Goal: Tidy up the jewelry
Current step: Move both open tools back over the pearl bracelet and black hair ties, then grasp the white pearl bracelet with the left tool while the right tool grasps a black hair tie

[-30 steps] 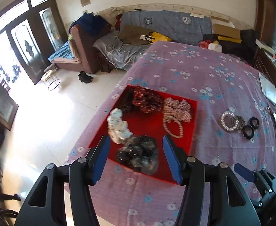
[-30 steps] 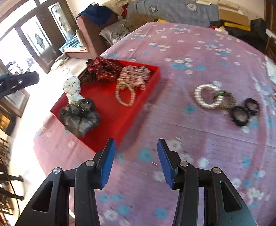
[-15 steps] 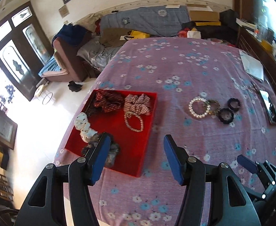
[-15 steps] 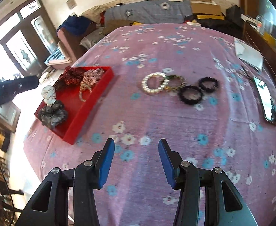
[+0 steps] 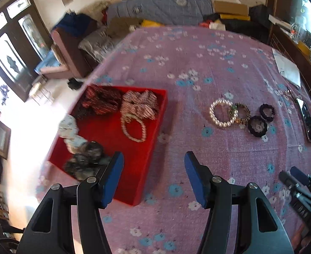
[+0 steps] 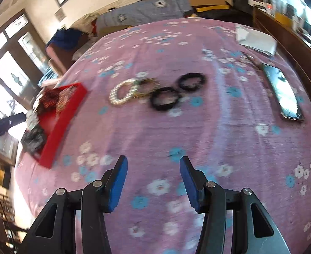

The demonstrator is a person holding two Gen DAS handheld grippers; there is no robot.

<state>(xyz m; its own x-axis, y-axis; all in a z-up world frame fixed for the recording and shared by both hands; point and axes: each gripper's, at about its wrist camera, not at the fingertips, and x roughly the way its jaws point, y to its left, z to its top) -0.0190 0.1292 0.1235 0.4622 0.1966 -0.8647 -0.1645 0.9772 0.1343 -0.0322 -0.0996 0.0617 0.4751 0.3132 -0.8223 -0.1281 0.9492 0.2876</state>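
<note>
A red tray [image 5: 104, 131] on the purple flowered cloth holds several scrunchies and a pearl bracelet [image 5: 134, 129]. To its right on the cloth lie a white pearl bracelet [image 5: 221, 113], a green-gold beaded bracelet [image 5: 241, 113] and two black hair ties [image 5: 257, 126]. My left gripper [image 5: 153, 158] is open and empty over the tray's near right corner. My right gripper [image 6: 153, 163] is open and empty above bare cloth. It is short of the pearl bracelet [image 6: 124, 94] and the nearer black hair tie [image 6: 165, 98].
A phone [image 6: 282, 93] and a white paper [image 6: 255, 40] lie near the table's right edge, beside a wooden cabinet. The red tray [image 6: 56, 131] sits by the left edge. A sofa and bedding stand beyond the far end.
Both grippers have moved right and lower. The left one left the middle of the tray for its right corner. The right one now faces the bracelets and hair ties.
</note>
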